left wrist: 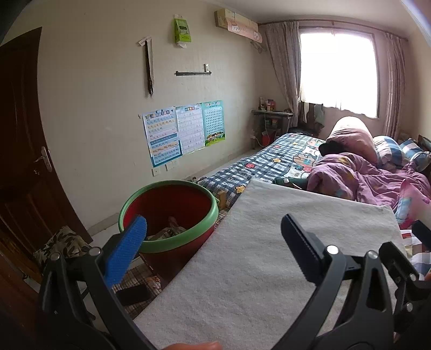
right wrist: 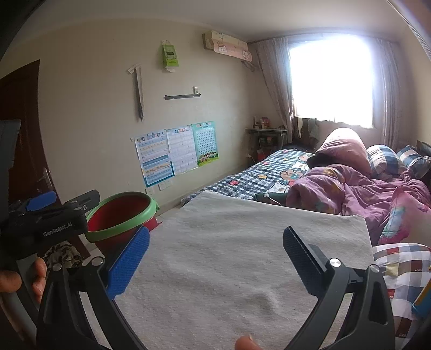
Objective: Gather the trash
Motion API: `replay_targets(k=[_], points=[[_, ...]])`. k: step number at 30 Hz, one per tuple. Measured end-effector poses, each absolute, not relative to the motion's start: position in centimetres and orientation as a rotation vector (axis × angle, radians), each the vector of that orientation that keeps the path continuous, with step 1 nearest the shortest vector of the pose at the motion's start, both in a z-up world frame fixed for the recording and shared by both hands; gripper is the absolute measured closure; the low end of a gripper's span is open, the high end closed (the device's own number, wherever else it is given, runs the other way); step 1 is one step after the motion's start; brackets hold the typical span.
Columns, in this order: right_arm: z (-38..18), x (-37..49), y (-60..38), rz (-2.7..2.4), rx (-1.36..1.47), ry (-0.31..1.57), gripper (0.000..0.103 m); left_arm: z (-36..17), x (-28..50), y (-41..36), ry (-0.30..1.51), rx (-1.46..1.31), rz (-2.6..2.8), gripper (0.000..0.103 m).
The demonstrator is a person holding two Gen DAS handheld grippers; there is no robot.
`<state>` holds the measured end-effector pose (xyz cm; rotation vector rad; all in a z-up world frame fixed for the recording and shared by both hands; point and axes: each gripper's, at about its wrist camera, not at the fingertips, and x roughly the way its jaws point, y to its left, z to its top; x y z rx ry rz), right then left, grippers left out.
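A red bin with a green rim [left wrist: 168, 215] stands on the floor at the near corner of the bed, at about nine o'clock from the white felt mat [left wrist: 269, 269] in the left wrist view; crumpled wrappers [left wrist: 168, 231] lie at its bottom. In the right wrist view the same bin [right wrist: 121, 215] sits at about ten o'clock, its inside hidden from that angle.

The left gripper [left wrist: 215, 234] hangs with its jaws spread wide and nothing between them, the blue pad [left wrist: 126, 253] crossing the near rim of the bin and the black pad [left wrist: 299, 247] over the mat. The right gripper [right wrist: 215, 250] is likewise wide apart and empty above the mat [right wrist: 229, 255], which lies bare across the foot of the bed. The left gripper's black body [right wrist: 48, 223] shows at nine o'clock in the right wrist view, held in the person's left hand [right wrist: 24, 277], just in front of the bin.

Beyond the mat, at one o'clock, a checked cartoon bedsheet [left wrist: 277, 156] runs toward the window [left wrist: 339, 67], with a rumpled purple quilt [left wrist: 371, 177] and pillows [left wrist: 390, 150] at two to three o'clock. Three children's charts [left wrist: 183, 132] are taped to the cream wall at eleven o'clock, below a green packet [left wrist: 181, 29] and a covered air conditioner [left wrist: 237, 23]. A dark wooden door [left wrist: 24, 134] stands at nine o'clock, and a small cluttered table [left wrist: 272, 121] sits under the curtains.
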<state>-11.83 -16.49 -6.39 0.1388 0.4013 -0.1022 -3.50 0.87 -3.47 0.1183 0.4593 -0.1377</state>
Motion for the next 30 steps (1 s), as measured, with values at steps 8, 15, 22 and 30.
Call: replay_targets(k=[8,15,22,30], points=[[-6.5,-11.4,-16.8,-0.101,0.147,0.414,0.007,-3.7,-2.8,0.7,0.479,0.121,-0.12,0.005],[-6.8,-11.0,-16.8,-0.1,0.15,0.423,0.007,-4.0,-2.4,0.5,0.489,0.123,-0.124,0.005],[-7.1,-10.9,-17.0,-0.106,0.157,0.431,0.007,-4.1,-2.2,0.5,0.494,0.123,-0.129,0.005],[-7.2,-10.6,-17.1,-0.102,0.156,0.44,0.007,-4.3,-1.9,0.7,0.512,0.111,-0.127,0.005]])
